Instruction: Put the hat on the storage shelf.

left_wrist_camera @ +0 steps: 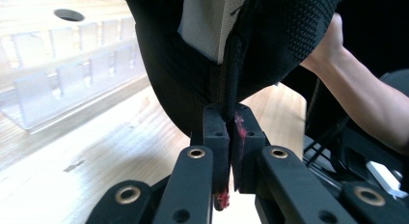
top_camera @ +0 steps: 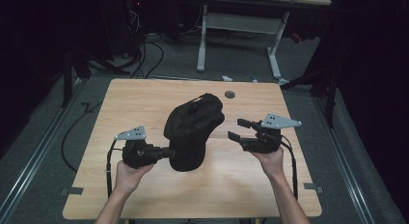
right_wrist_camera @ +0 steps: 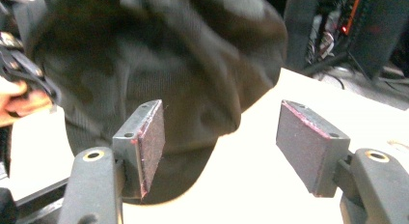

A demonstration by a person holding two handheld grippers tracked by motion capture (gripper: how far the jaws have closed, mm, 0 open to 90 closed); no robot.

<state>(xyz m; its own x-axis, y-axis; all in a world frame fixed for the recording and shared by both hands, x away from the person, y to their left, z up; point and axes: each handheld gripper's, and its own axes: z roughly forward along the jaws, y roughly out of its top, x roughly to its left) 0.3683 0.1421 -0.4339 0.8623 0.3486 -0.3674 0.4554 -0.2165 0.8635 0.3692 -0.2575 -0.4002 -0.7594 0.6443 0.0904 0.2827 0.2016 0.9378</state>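
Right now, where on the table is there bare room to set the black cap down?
Free: the near strip of the wooden table between the forearms, and the far left corner beyond the left gripper. Crowded: the middle, where the black cap hangs from the shut left jaws, with the open right gripper just beside it.

Black cap point(top_camera: 194, 127) with white lining; light wooden table point(top_camera: 144, 98).

Bare table point(top_camera: 144, 101) lies open all round; the black cap point(top_camera: 193, 130) blocks the middle.
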